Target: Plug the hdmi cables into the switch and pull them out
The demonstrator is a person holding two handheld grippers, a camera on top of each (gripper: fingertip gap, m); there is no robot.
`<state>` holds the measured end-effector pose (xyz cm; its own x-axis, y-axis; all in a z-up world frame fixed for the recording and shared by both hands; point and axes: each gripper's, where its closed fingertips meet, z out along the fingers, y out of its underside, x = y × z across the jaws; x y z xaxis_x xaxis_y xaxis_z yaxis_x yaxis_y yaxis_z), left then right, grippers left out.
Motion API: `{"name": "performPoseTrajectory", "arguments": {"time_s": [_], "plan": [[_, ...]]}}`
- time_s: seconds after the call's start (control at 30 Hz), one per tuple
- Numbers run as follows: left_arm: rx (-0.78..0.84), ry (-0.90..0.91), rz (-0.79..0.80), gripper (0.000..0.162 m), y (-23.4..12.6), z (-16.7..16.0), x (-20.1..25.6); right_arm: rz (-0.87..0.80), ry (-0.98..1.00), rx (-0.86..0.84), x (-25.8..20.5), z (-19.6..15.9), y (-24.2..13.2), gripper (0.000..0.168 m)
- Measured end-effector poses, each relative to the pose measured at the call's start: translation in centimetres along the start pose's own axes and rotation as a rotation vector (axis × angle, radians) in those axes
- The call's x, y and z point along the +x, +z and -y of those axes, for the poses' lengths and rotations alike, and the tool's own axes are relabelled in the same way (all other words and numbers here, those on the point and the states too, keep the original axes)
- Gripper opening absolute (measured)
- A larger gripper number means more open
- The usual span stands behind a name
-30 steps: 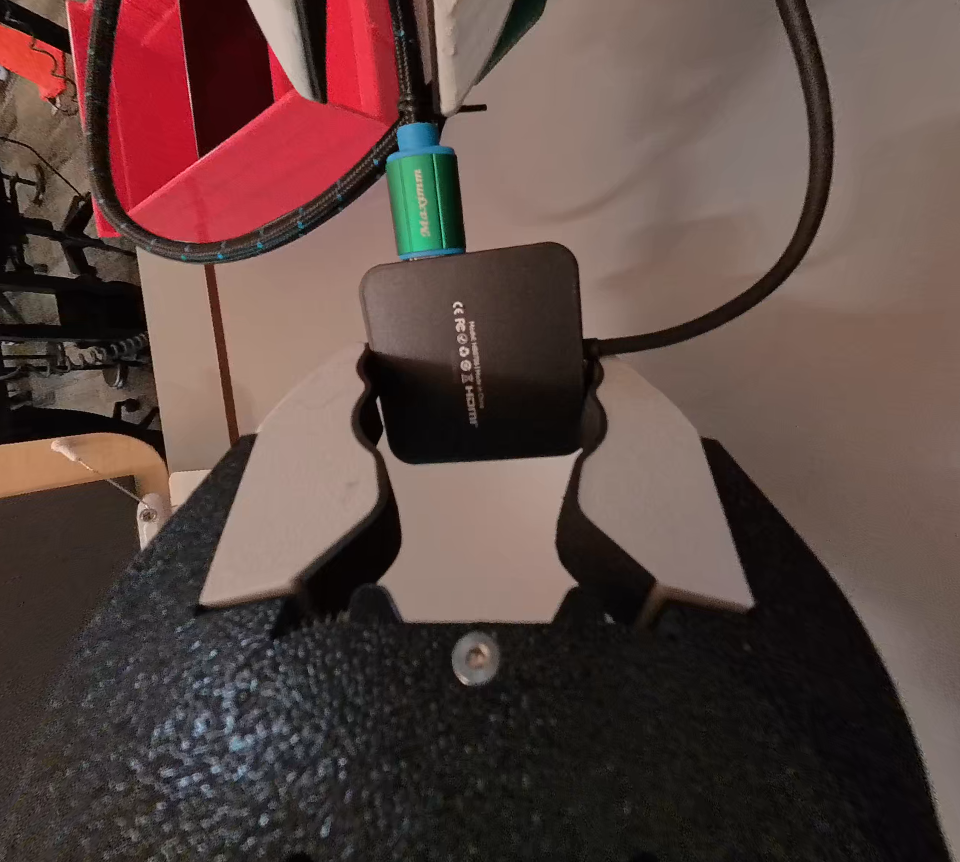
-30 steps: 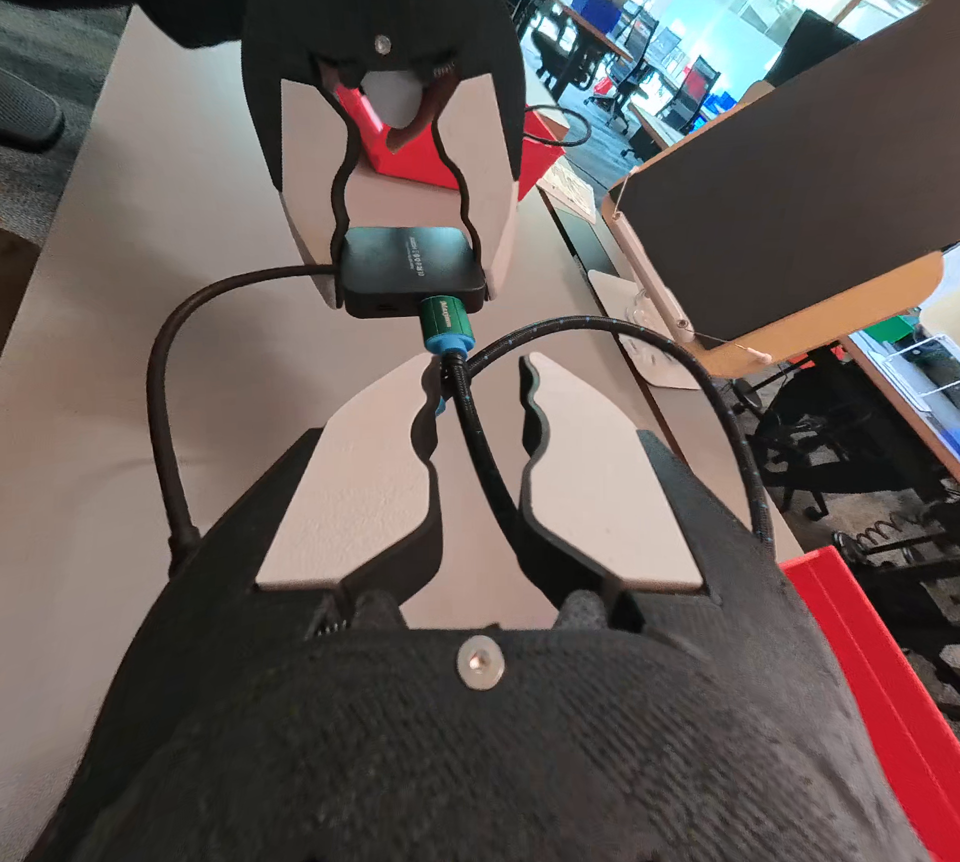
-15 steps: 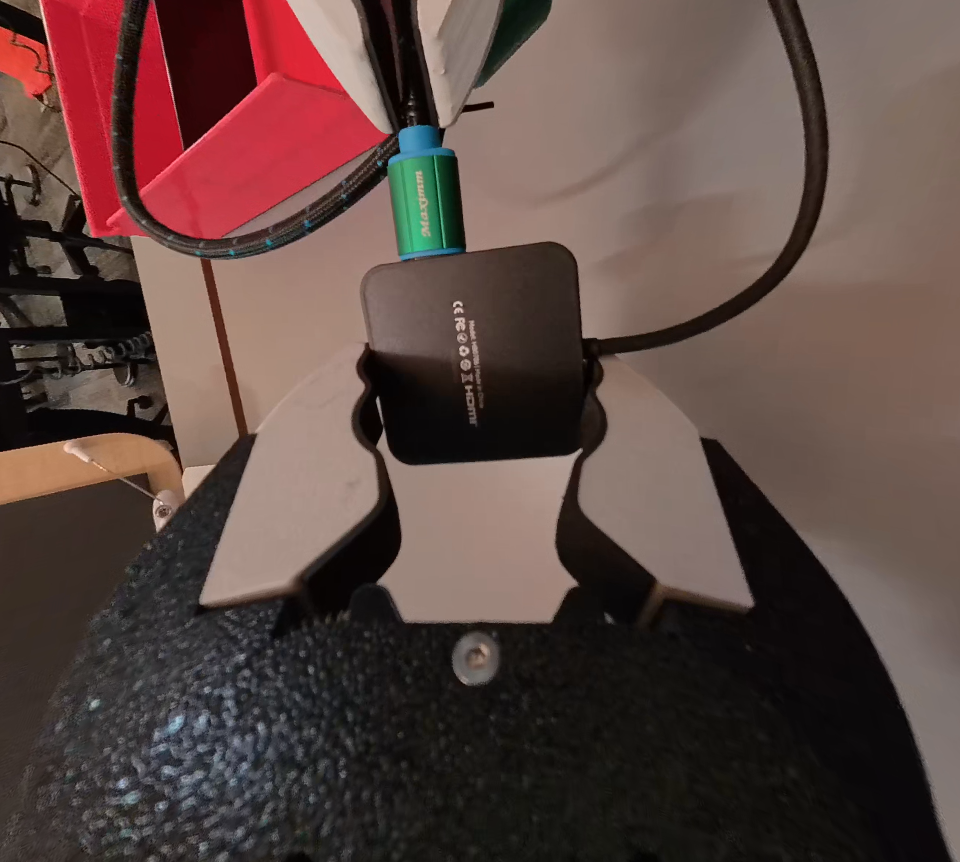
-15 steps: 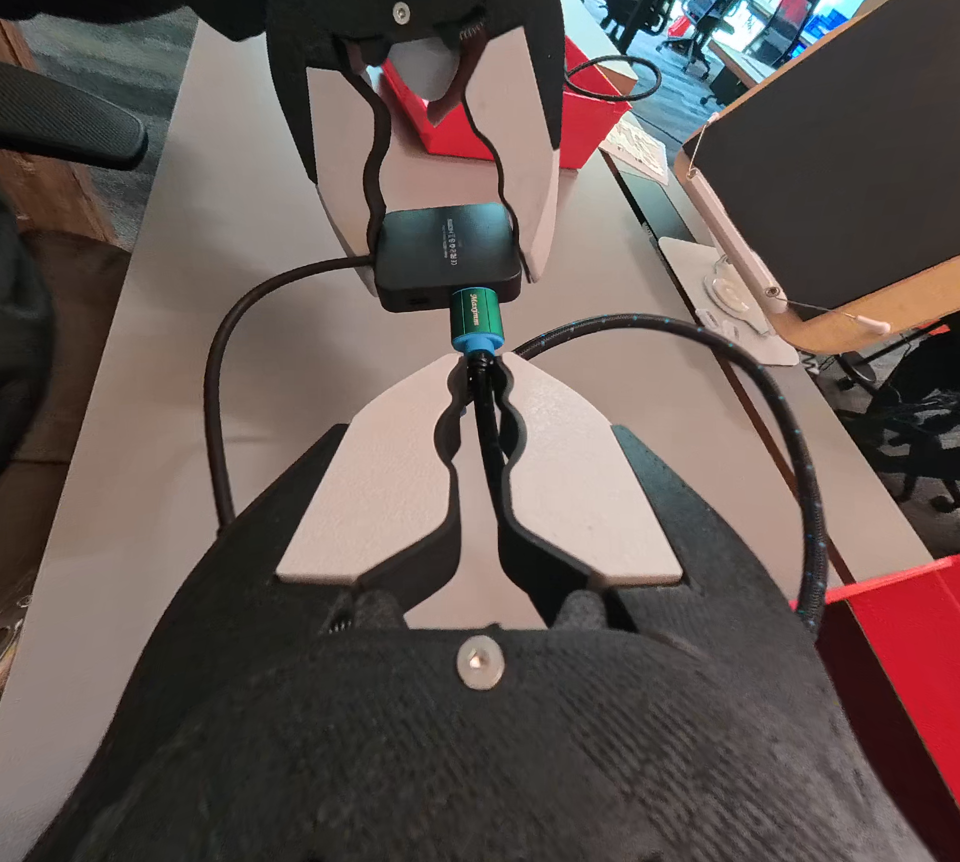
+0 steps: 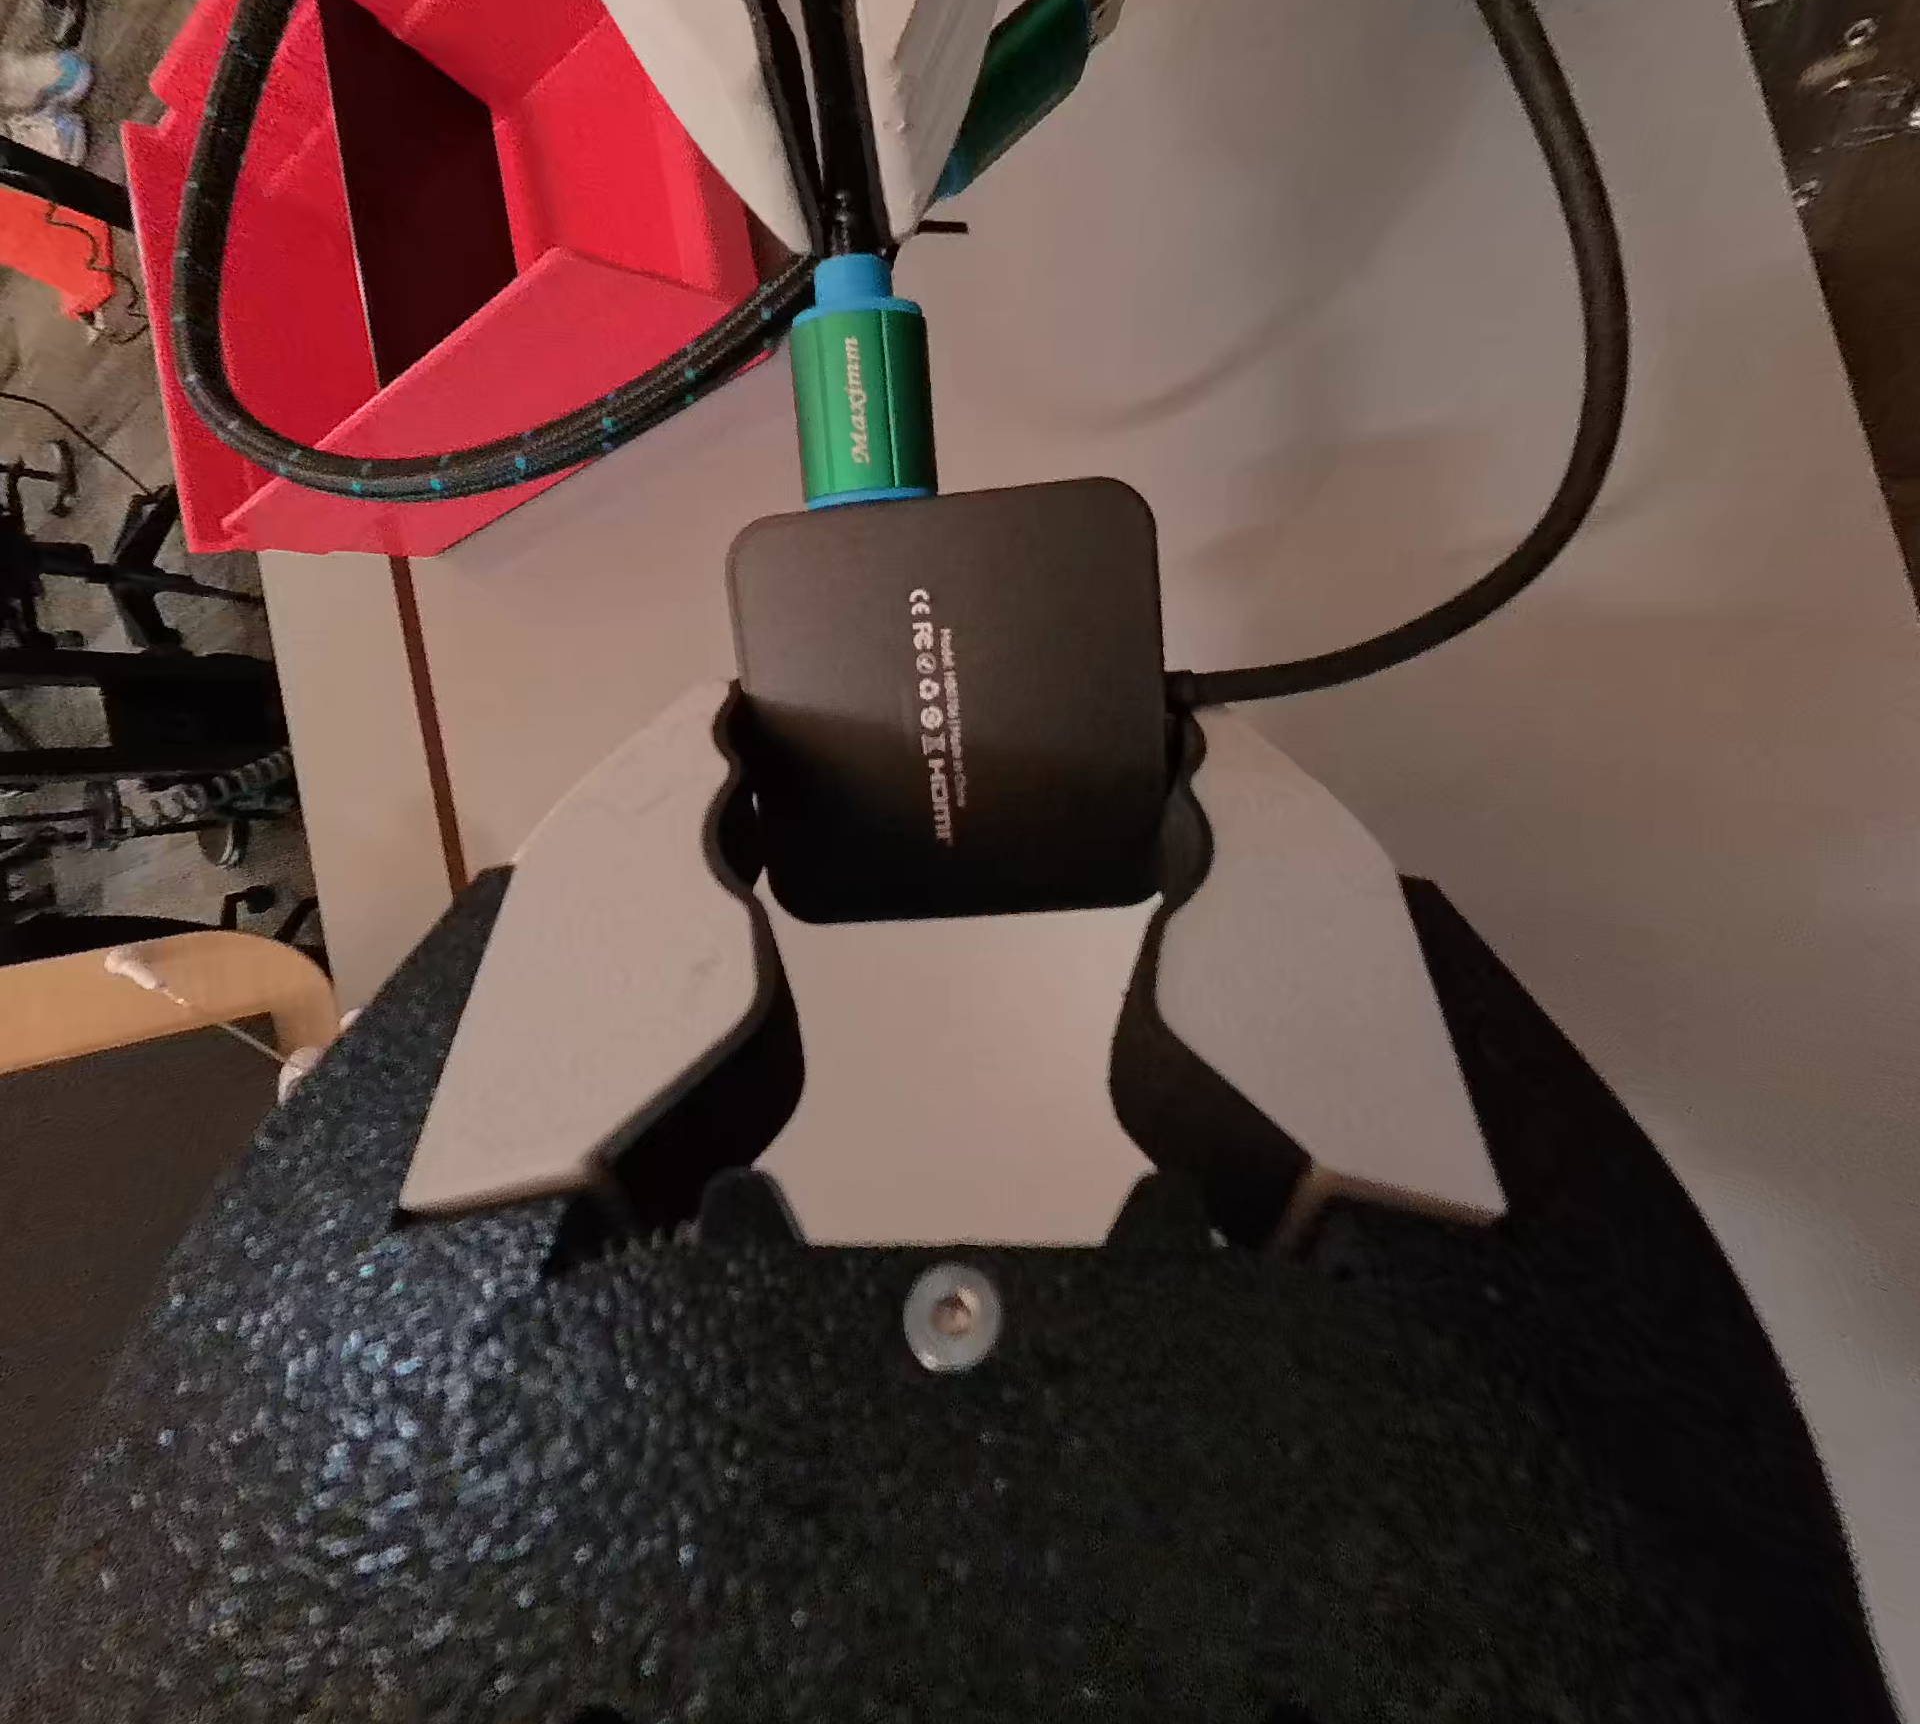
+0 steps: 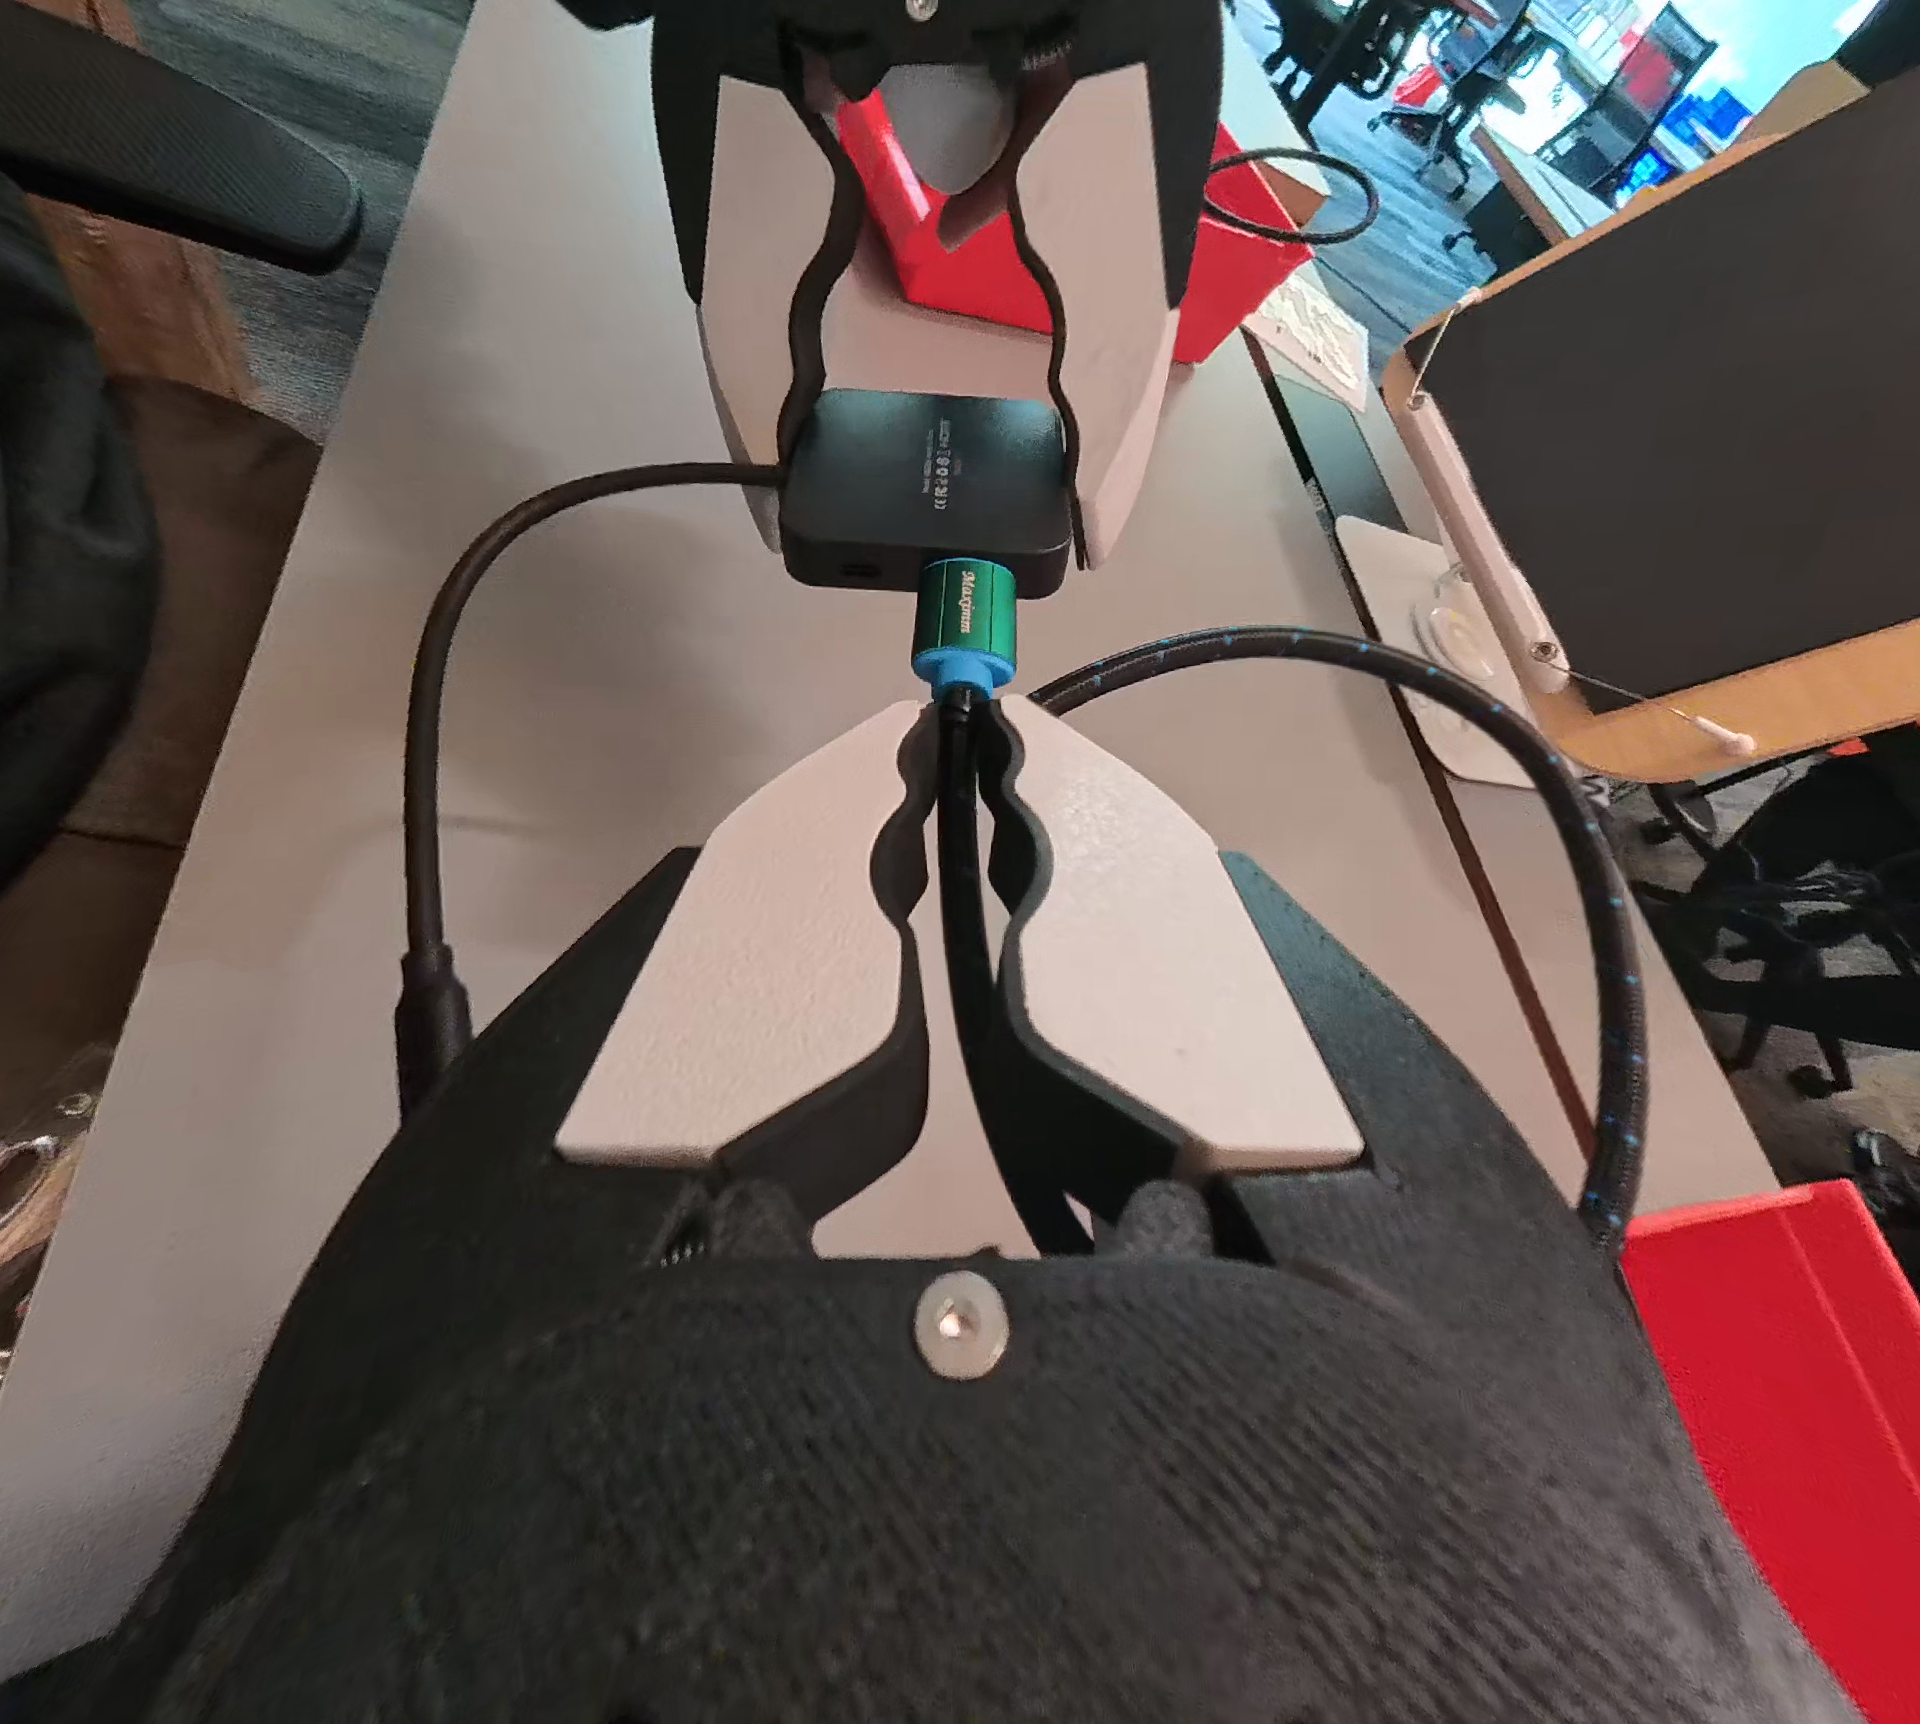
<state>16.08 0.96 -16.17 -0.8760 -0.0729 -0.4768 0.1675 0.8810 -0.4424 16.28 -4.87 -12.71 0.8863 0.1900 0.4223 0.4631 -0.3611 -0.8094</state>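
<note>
My left gripper [image 5: 956, 718] is shut on the black HDMI switch [image 5: 945, 708] and holds it by its two sides over the white table [image 5: 1351, 843]. A green HDMI plug [image 5: 862, 407] with a blue collar sits in the switch's far port. My right gripper [image 6: 961, 708] is shut on the braided black cable [image 6: 961, 843] just behind that plug [image 6: 964, 614]. The switch [image 6: 925, 479] and left gripper [image 6: 925, 531] face it. A second green plug [image 5: 1049, 43] lies loose beyond, half hidden by a right finger [image 5: 966, 12]. The switch's own black lead [image 5: 1558, 324] curves off right.
A red bin [image 5: 436, 220] stands at the table's far left edge, with the braided cable looping in front of it. Another red bin [image 6: 1039, 261] stands behind the left gripper. A dark panel with a wooden rim [image 6: 1683, 479] is at the right, a chair armrest [image 6: 177, 157] at the left.
My right gripper has closed from open around the braided cable to shut on it behind the green plug. The left gripper and switch have stayed put.
</note>
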Motion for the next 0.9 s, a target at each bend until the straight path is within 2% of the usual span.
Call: {"name": "performPoseTrajectory", "arguments": {"time_s": [0.03, 0.13, 0.2, 0.23, 0.27, 0.3, 0.33, 0.43, 0.53, 0.67, 0.9], "plan": [[-0.008, 0.01, 0.009, 0.074, 0.0, -0.1, 0.0, -0.006, -0.007, -0.01, 0.0, -0.1, 0.1, 0.008], [-0.043, -0.013, -0.028, 0.073, -0.2, -1.1, 0.6, 0.017, -0.005, -0.057, -0.5, -0.8, 0.2, 0.008], [-0.227, 0.001, 0.054, 0.074, -1.5, -5.8, -0.6, -0.103, -0.003, -0.264, 1.5, -4.7, -1.9, 0.008], [-0.192, -0.057, 0.06, 0.073, -2.3, -6.7, -0.8, -0.106, 0.06, -0.197, 1.9, -4.9, -3.0, 0.008], [-0.103, -0.137, 0.023, 0.073, -3.0, -6.3, -0.4, -0.067, 0.138, -0.05, 1.9, -3.9, -3.8, 0.008], [-0.051, -0.178, 0.031, 0.073, -3.8, -5.8, -0.8, -0.133, 0.17, 0.04, 3.3, -3.3, -5.0, 0.008], [-0.041, -0.193, 0.078, 0.074, -4.5, -5.7, -1.6, -0.254, 0.19, 0.043, 5.2, -3.7, -6.3, 0.008], [0.008, -0.242, 0.176, 0.074, -6.4, -5.1, -3.2, -0.54, 0.233, -0.068, 9.2, -6.5, -10.0, 0.008], [0.05, -0.29, 0.234, 0.074, -7.3, -5.1, -3.1, -0.667, 0.34, -0.16, 11.1, -11.0, -11.7, 0.008], [0.034, -0.323, 0.22, 0.074, -6.1, -6.2, -1.9, -0.747, 0.519, -0.051, 13.8, -14.2, -12.0, 0.008], [0.035, -0.359, 0.197, 0.074, -5.8, -6.8, -1.3, -0.808, 0.768, -0.044, 17.2, -19.6, -9.5, 0.008]]}}
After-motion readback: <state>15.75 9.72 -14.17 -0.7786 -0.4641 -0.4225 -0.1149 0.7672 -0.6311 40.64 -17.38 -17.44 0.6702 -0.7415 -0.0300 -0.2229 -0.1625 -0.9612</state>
